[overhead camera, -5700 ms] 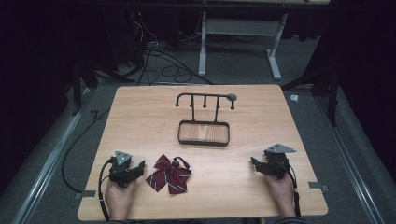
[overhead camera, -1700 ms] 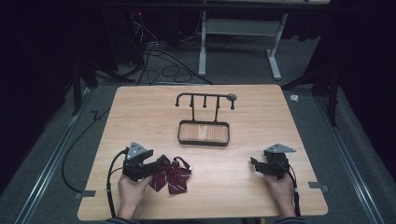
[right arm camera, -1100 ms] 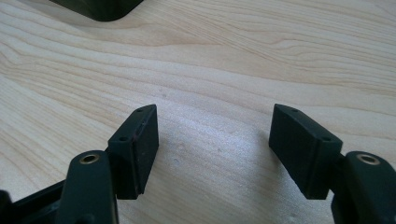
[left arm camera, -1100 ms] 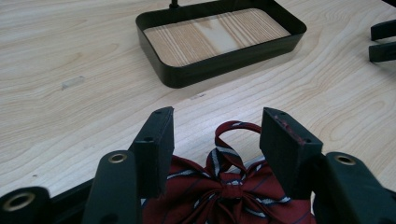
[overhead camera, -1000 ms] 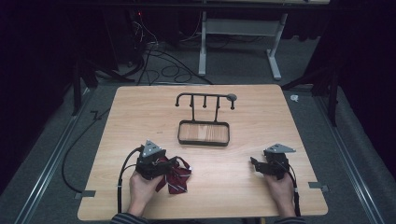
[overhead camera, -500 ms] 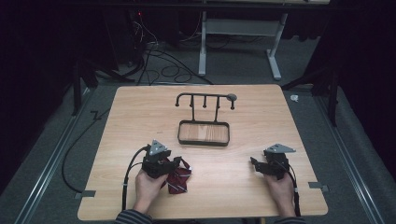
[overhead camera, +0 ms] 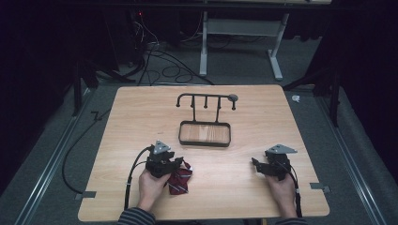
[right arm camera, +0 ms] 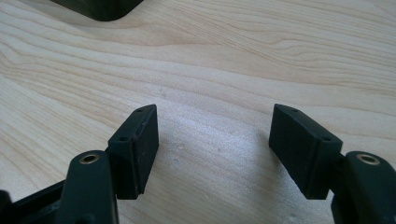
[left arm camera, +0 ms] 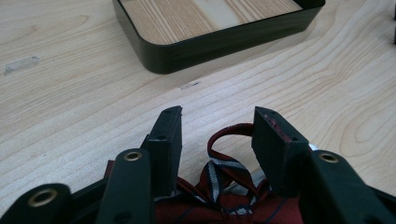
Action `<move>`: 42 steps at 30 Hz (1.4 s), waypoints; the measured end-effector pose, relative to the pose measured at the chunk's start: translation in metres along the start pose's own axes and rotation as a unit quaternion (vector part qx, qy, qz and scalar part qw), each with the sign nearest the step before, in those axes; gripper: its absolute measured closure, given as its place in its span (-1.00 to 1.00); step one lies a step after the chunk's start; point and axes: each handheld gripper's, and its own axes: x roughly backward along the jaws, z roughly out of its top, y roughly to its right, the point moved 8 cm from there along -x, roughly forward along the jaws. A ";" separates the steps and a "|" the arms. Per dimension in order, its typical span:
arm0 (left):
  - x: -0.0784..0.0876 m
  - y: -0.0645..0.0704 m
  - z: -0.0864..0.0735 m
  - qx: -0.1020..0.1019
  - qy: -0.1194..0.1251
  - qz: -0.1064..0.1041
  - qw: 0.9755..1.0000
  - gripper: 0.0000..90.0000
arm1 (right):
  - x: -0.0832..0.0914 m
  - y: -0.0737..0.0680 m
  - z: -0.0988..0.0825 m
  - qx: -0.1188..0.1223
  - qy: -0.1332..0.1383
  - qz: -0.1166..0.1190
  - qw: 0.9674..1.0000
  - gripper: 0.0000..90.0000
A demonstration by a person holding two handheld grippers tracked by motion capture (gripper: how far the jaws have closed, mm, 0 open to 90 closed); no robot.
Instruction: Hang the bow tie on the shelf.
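Observation:
A dark red striped bow tie (overhead camera: 179, 177) lies on the wooden table near its front left. My left gripper (overhead camera: 177, 162) sits right over it, open, its jaws straddling the tie's knot and red loop (left arm camera: 223, 154). The tie's cloth (left arm camera: 219, 205) bunches below and between the jaws. A black stand (overhead camera: 205, 121) with a hook bar and a wood-bottomed tray stands mid-table, and its tray (left arm camera: 219, 35) lies just ahead of the left gripper. At the front right, my right gripper (overhead camera: 256, 164) rests open on bare wood (right arm camera: 212, 126), nothing between its jaws.
The black stand's hook bar (overhead camera: 206, 97) rises at the table's back centre. A corner of the tray (right arm camera: 100, 9) shows far ahead of the right gripper. Cables (overhead camera: 136, 173) trail from each gripper toward the front edge. Dark floor and table legs lie beyond.
My left gripper slid right from the table's front left onto the bow tie and now straddles its knot. The right gripper has stayed still.

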 end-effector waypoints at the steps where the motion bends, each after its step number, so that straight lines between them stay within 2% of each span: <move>1: -0.002 -0.001 -0.001 0.001 -0.001 0.000 1.000 0.25 | 0.000 0.000 0.000 0.000 0.000 0.000 1.000 -0.24; 6: -0.008 0.000 -0.005 0.003 -0.013 -0.007 1.000 0.38 | 0.000 0.000 0.000 0.000 0.000 0.000 1.000 -0.24; 9: -0.011 0.001 -0.007 -0.002 -0.022 -0.011 1.000 0.49 | 0.000 0.000 0.000 0.000 0.000 0.000 1.000 -0.24; 22: -0.011 0.001 -0.007 -0.009 -0.021 -0.012 1.000 0.96 | 0.000 0.000 0.000 -0.001 0.000 0.001 1.000 -0.24; 30: 0.001 0.002 -0.002 -0.010 -0.004 -0.016 1.000 0.98 | 0.000 0.000 0.000 -0.001 0.000 0.001 1.000 -0.24; 38: 0.015 0.001 0.004 0.003 0.016 -0.023 1.000 0.98 | 0.000 0.000 0.000 0.000 0.000 0.001 1.000 -0.24; 42: 0.023 0.003 0.010 -0.009 0.020 -0.020 1.000 0.98 | 0.000 0.000 0.000 0.000 0.000 0.001 1.000 -0.24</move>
